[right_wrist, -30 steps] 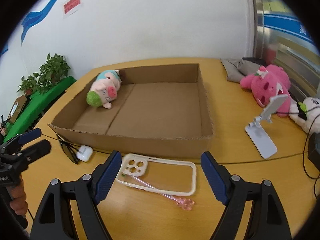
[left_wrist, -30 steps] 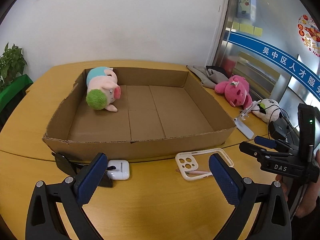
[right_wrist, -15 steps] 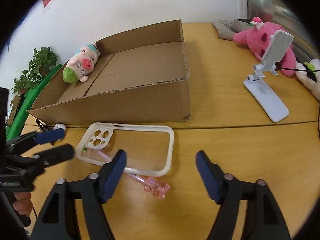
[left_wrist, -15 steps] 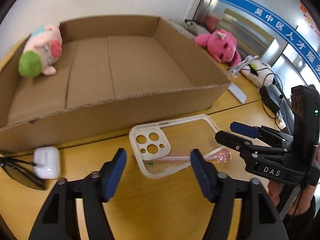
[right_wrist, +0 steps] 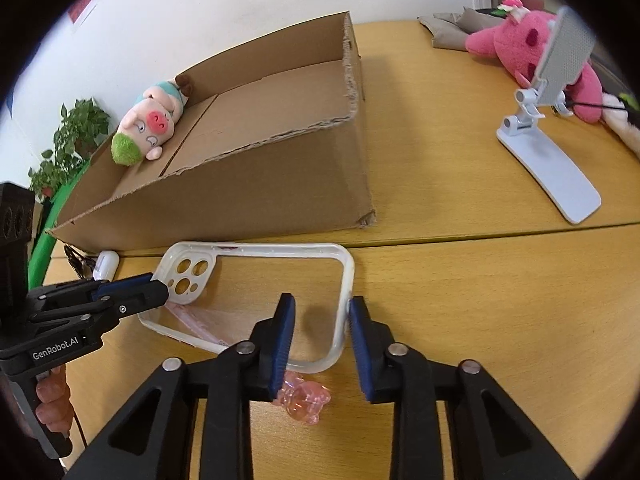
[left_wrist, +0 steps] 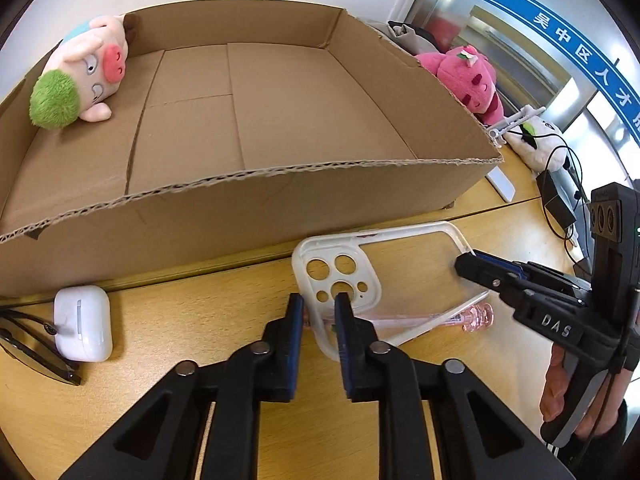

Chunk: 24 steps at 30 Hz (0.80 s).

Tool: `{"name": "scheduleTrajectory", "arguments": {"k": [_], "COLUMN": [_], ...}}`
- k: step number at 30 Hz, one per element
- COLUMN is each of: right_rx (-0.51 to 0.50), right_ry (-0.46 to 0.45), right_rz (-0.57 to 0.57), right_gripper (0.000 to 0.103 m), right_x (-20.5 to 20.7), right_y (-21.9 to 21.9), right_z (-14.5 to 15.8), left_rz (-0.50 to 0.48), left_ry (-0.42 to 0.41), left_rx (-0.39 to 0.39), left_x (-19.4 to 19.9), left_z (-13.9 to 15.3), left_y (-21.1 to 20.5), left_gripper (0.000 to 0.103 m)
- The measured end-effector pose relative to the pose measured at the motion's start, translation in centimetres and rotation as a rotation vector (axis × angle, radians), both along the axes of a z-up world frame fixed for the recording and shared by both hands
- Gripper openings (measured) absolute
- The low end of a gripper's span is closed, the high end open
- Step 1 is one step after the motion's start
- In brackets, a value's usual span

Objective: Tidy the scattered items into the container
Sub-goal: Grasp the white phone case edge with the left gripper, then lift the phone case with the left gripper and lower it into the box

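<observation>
A clear phone case (left_wrist: 400, 276) (right_wrist: 256, 280) lies flat on the wooden table in front of an open cardboard box (left_wrist: 248, 196) (right_wrist: 256, 192). A pink pen (left_wrist: 472, 316) (right_wrist: 304, 400) lies under the case. My left gripper (left_wrist: 318, 304) (right_wrist: 156, 290) straddles the case's rim at the camera-hole corner, its jaws nearly closed on it. My right gripper (right_wrist: 320, 312) (left_wrist: 466, 260) straddles the rim at the opposite short end, jaws narrowed with a small gap. A pig plush (left_wrist: 80, 80) (right_wrist: 148, 128) lies inside the box.
A white earbud case (left_wrist: 82, 322) (right_wrist: 106, 262) and dark sunglasses (left_wrist: 28, 344) lie left of the phone case. A white phone stand (right_wrist: 548, 160), a pink plush (left_wrist: 468, 76) (right_wrist: 532, 52), a white plush (left_wrist: 532, 136) and cables lie at the right.
Both grippers moved down and in to the phone case. Their jaws narrowed from wide open to straddling the case's rim at opposite ends.
</observation>
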State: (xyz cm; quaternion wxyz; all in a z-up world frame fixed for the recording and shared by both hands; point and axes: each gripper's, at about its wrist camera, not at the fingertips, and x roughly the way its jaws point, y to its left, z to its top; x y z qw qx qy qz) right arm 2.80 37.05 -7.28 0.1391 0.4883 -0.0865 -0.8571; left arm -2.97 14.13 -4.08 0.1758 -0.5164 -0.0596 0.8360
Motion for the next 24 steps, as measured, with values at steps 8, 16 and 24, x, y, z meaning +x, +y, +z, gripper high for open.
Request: {"name": "scheduleTrajectory", "arguments": {"k": [8,16,24], "right_rx": [-0.013,-0.066,-0.052], "right_ry": [-0.002,0.098,0.382], "right_rz": [0.002,0.008,0.049], "right_gripper": [0.007,0.007,0.007], "right_x": [0.4,2.3,2.8], "right_y": [0.9,0.3,-1.9], "right_z": [0.2,3.9,15.7], "left_rz": [-0.005,-0.005,0.025], "left_ry": [0.000,0.143,0.382], "left_rx": [0.025,0.027,0.043], "left_x": [0.4,2.4,2.0], "left_z": [0.3,5.4,16.1], "left_y": [-0.4,-1.9,-5.0], "left_gripper": [0.010,0.009,0.009]}}
